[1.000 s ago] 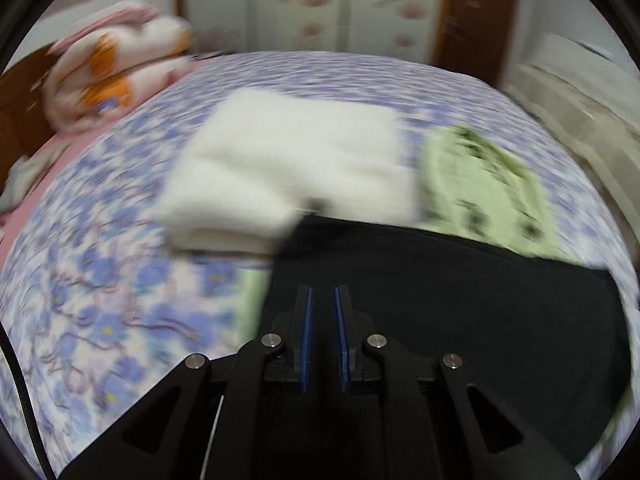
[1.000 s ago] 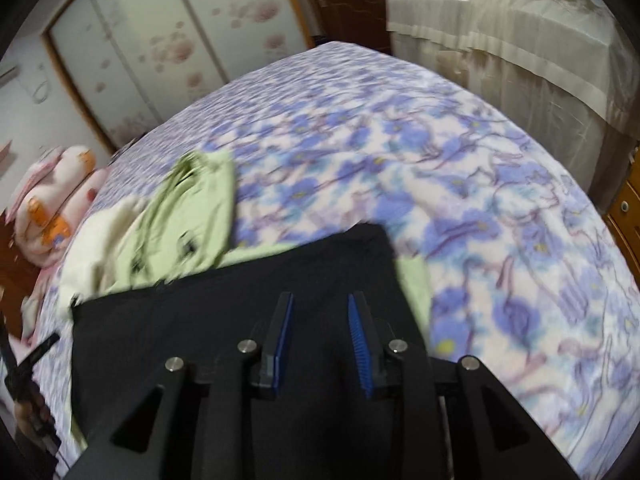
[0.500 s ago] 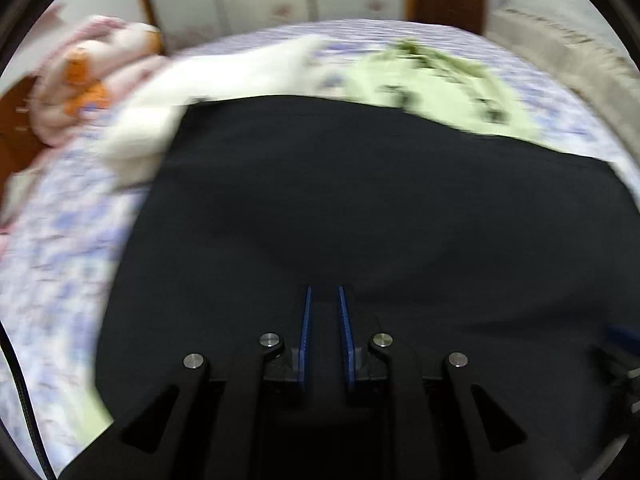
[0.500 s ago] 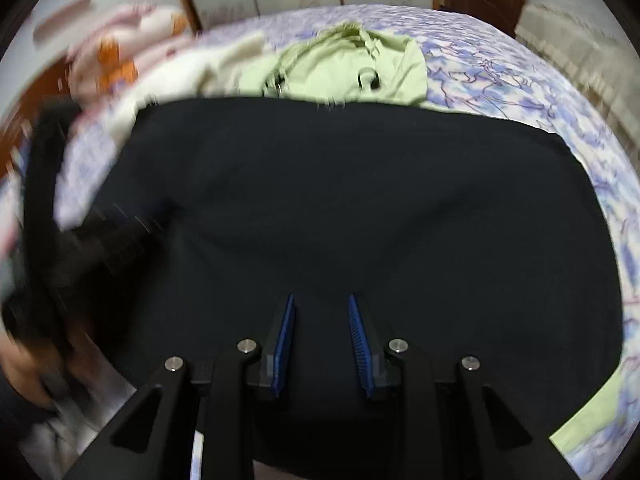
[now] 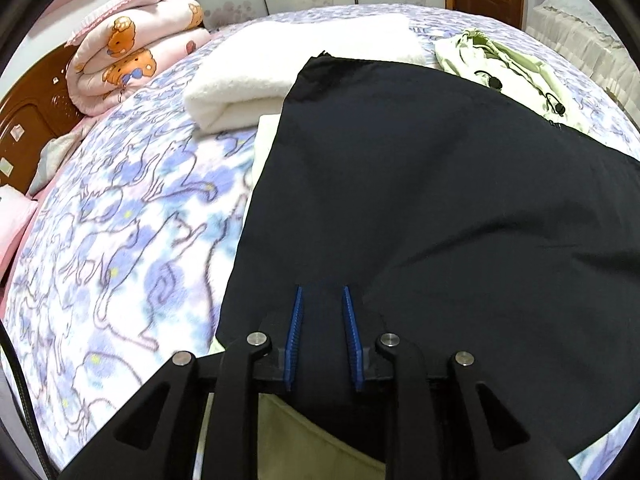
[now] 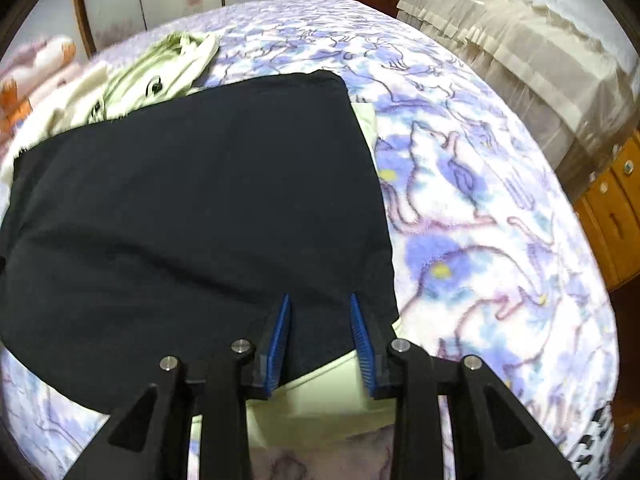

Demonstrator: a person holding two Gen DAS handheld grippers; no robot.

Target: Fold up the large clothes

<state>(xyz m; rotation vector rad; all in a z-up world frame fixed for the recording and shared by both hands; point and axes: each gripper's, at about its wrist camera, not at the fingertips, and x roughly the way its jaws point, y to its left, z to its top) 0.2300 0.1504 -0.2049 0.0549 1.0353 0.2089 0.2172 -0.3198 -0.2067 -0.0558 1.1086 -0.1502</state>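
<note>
Both grippers, left [image 5: 321,295] and right [image 6: 320,302], had just been easing apart, near hem loose between the pads: the black garment [image 5: 440,200] lay folded flat across the bed [image 5: 120,240], let go to settle

garment [image 5: 440,200] on bed [image 5: 120,260], towel [image 5: 300,60] behind.

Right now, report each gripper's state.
Left gripper: open, jaws just opening, black garment between them.
Right gripper: jaws apart, black garment between; grip cannot be told.
</note>
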